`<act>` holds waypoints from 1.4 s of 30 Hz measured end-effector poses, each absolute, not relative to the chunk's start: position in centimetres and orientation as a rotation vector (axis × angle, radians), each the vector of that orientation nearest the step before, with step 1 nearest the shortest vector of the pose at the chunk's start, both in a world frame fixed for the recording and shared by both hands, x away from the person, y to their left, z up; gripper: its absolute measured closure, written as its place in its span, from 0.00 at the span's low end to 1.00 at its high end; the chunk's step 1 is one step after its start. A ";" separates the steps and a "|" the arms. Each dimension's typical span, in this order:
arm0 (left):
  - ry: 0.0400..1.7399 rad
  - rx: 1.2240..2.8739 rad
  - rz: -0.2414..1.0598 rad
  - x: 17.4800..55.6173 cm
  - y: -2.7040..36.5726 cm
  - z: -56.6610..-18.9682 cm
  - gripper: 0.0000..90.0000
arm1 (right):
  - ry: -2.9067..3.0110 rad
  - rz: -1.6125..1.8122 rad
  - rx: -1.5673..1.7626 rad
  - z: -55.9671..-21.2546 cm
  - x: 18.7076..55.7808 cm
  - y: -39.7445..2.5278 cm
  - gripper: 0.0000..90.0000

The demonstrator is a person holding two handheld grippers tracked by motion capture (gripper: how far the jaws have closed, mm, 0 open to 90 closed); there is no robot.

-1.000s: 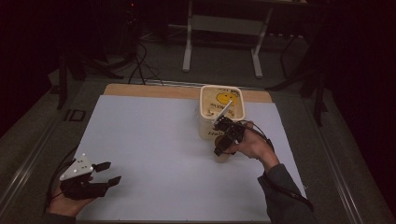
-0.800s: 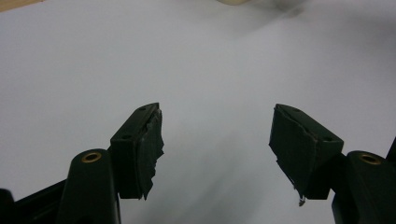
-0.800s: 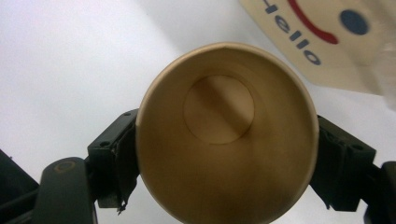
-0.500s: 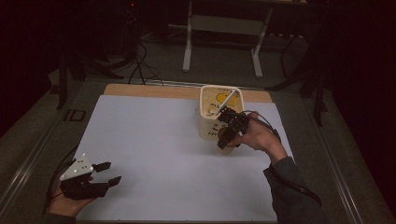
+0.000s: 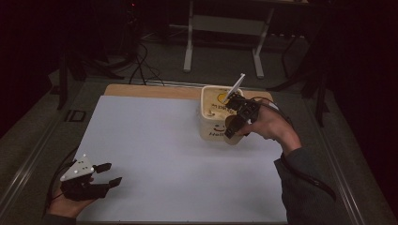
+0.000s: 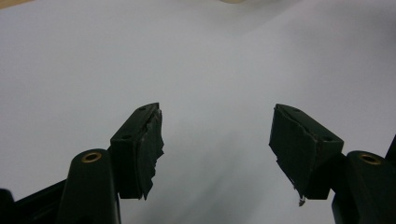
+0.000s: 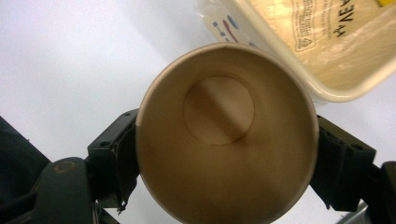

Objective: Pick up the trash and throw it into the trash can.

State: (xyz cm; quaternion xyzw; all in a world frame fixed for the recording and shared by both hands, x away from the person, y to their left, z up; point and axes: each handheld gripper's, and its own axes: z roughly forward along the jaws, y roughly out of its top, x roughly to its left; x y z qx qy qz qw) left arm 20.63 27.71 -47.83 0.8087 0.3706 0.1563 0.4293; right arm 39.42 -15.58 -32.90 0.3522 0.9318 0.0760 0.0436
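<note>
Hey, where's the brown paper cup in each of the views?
High view: the paper cup is right of centre, held in the right gripper against the cream tub.
Left gripper view: not in it.
Right gripper view: centre, its open mouth facing the camera.
Shared landmark: the cream tub.

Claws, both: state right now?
Left claw: open, nothing between the jaws, over bare white table.
Right claw: closed on a brown paper cup, beside the cream tub.
</note>
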 end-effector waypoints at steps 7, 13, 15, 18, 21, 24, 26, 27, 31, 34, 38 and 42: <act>0.927 2.019 0.389 20.6 27.7 -47.8 0.38 | 2.830 0.225 1.077 -31.1 39.6 -15.9 0.23; 0.925 2.021 0.389 20.6 27.7 -47.8 0.38 | 2.819 0.225 1.086 -29.6 39.9 -16.3 0.23; 0.926 2.022 0.389 20.6 27.7 -47.8 0.38 | 2.816 0.226 1.093 -29.3 39.9 -16.3 0.23; 0.924 2.021 0.389 20.6 27.7 -47.8 0.38 | 2.814 0.223 1.100 -28.9 40.1 -16.4 0.23; 0.925 2.020 0.388 20.6 27.8 -47.8 0.38 | 2.813 0.228 1.098 -28.7 40.1 -16.5 0.23; 0.925 2.022 0.387 20.6 27.7 -47.8 0.38 | 2.818 0.227 1.097 -28.6 40.2 -16.4 0.23; 0.923 2.023 0.388 20.6 27.7 -47.8 0.38 | 2.817 0.226 1.099 -28.6 40.2 -16.4 0.23; 0.925 2.020 0.389 20.6 27.8 -47.8 0.38 | 2.818 0.232 1.097 -28.6 40.3 -16.4 0.23; 0.929 2.016 0.391 20.5 27.9 -47.8 0.38 | 2.818 0.244 1.104 -28.5 40.7 -16.1 0.23; 0.928 2.012 0.390 20.5 27.9 -47.8 0.38 | 2.815 0.242 1.115 -28.5 41.0 -15.9 0.23; 0.930 2.007 0.389 20.5 27.9 -47.8 0.38 | 2.810 0.247 1.118 -28.4 41.4 -15.7 0.24; 0.931 2.007 0.389 20.5 28.0 -47.8 0.38 | 2.798 0.257 1.145 -28.2 41.9 -15.6 0.24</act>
